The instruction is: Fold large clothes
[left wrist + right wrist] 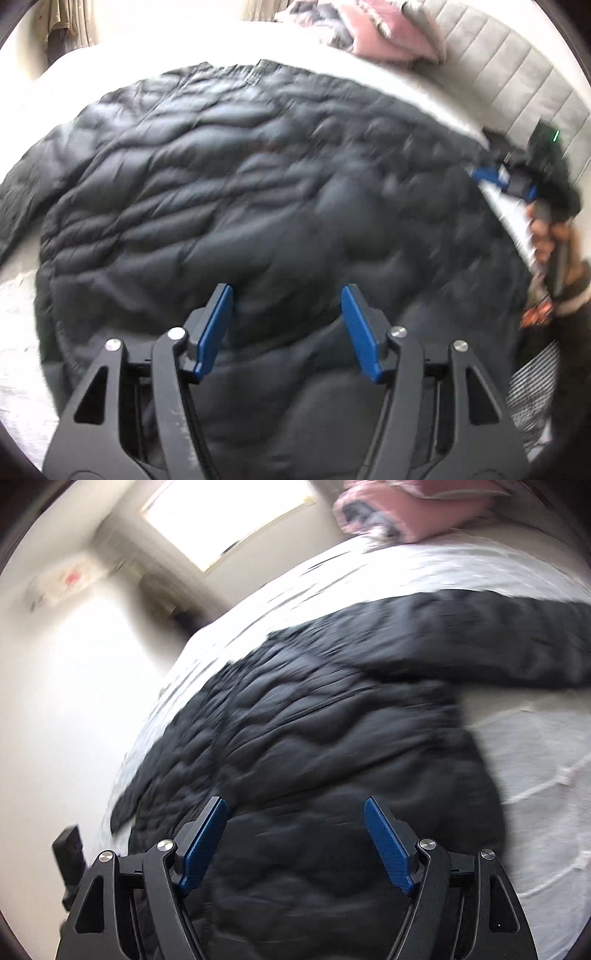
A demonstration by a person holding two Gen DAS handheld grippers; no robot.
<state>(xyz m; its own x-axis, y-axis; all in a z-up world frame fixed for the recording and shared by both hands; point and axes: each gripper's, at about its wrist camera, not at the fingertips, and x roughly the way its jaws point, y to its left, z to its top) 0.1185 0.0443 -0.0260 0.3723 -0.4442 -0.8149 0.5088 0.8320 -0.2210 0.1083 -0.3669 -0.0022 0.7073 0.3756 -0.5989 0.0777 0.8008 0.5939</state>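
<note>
The left gripper (pixel 287 325) is held with its blue pads spread wide and nothing between them, poised low over the near hem of a black quilted puffer jacket (pixel 258 184), apparently so that the fabric edge can be taken once the pads are brought down. The right gripper (pixel 295 840) is likewise spread apart and empty in its own view, pointed across the lower body of the same jacket (pixel 332 738); whether either gripper touches the fabric cannot be told, as both views are smeared with motion blur. In the left wrist view the right gripper is also seen at the far right edge, gripped by the person's right hand (pixel 550 236) just beside the jacket's side. The jacket is laid flat and spread out on a bed, over a white bedspread (pixel 535 775), which gives a broad soft surface for folding a bulky garment. One sleeve (pixel 498 642) is stretched out sideways over the bedspread, and the other sleeve (pixel 18 206) trails off towards the bed's opposite edge, so neither is judged to have been folded in yet. Beyond the collar, a pink cushion (pixel 376 33) is piled with other bedding against a grey padded headboard (pixel 517 74), well clear of the jacket.
</note>
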